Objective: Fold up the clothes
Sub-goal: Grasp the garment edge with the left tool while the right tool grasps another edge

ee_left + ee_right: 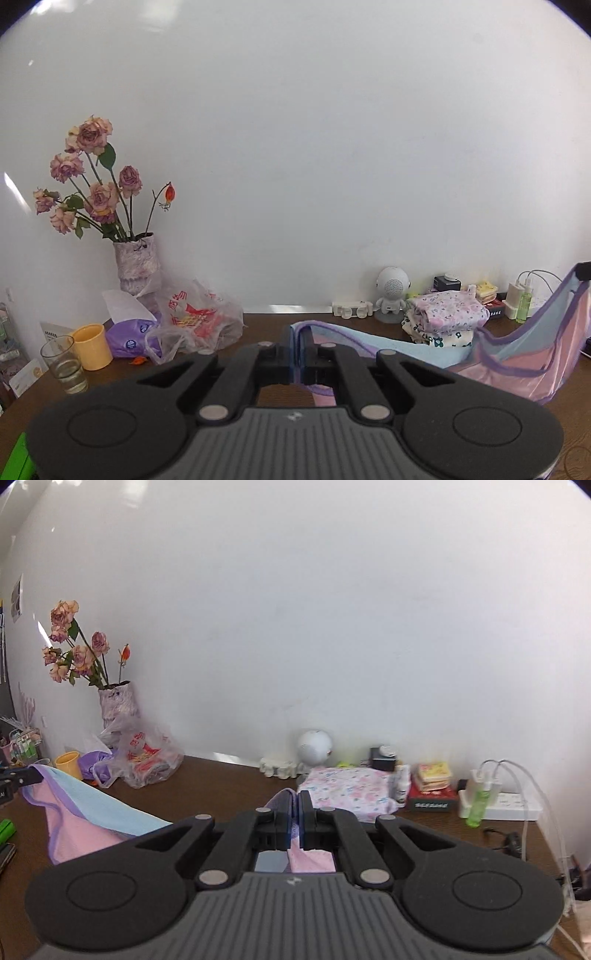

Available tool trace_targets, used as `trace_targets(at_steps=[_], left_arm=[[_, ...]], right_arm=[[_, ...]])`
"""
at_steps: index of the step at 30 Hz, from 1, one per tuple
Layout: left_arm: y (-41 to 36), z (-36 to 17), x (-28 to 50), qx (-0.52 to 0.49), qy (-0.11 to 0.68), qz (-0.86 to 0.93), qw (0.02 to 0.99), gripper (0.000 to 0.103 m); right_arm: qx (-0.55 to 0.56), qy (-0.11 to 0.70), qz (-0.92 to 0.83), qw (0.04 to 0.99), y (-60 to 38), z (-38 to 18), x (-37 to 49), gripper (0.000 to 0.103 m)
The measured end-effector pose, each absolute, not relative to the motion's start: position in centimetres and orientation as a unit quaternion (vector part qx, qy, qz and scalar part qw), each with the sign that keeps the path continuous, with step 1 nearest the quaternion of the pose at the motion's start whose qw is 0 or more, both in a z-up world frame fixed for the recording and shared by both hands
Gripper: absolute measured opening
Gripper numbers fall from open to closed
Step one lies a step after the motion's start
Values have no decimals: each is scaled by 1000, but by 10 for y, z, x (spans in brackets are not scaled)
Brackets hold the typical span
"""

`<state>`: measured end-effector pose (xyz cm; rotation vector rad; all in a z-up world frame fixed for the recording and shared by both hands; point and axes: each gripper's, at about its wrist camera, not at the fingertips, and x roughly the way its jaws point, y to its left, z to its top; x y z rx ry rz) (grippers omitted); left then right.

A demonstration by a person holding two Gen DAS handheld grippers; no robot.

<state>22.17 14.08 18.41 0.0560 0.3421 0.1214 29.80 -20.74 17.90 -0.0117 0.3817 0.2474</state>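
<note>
A pink and light-blue garment (pixel 517 354) with purple trim hangs in the air between my two grippers above the brown table (pixel 266 325). My left gripper (pixel 301 332) is shut on one edge of it, the cloth pinched between the pads. My right gripper (pixel 296 797) is shut on the opposite edge; purple trim pokes out past its tips. In the right wrist view the garment (pixel 85 812) sags leftward to the other gripper's tip (pixel 22 775). A folded stack of floral clothes (pixel 447 317), also seen as the floral stack (pixel 347 790), lies near the wall.
Along the wall stand a vase of dried roses (pixel 136 266), a plastic bag (pixel 199 317), a yellow cup (pixel 92 347), a glass (pixel 64 365), a tissue pack (pixel 133 332), a white robot figure (pixel 391 291), a green bottle (pixel 478 805) and a power strip (pixel 513 806) with cables.
</note>
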Motion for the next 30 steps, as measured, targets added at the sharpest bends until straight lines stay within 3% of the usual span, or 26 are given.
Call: trace_targets(at_steps=[11,18,21,25,30], left_arm=[[158,154,232,-8,233,83,969,2],[137,130,319,0,270,104,957,3],[122,98,362,5,306,102,947,14],[113,56,389,-6,344,93,934,53],[88,37,356,26,364,9,931,62]], right_arm=[[45,254,141,956,-271,154,234,3],[73,302,81,947,-284,108,298,3],[83,333,63,937,-284,75,338,3],[91,374,52,922,-281,32,380,3],[108,397,49,910,-291,1,402,3]])
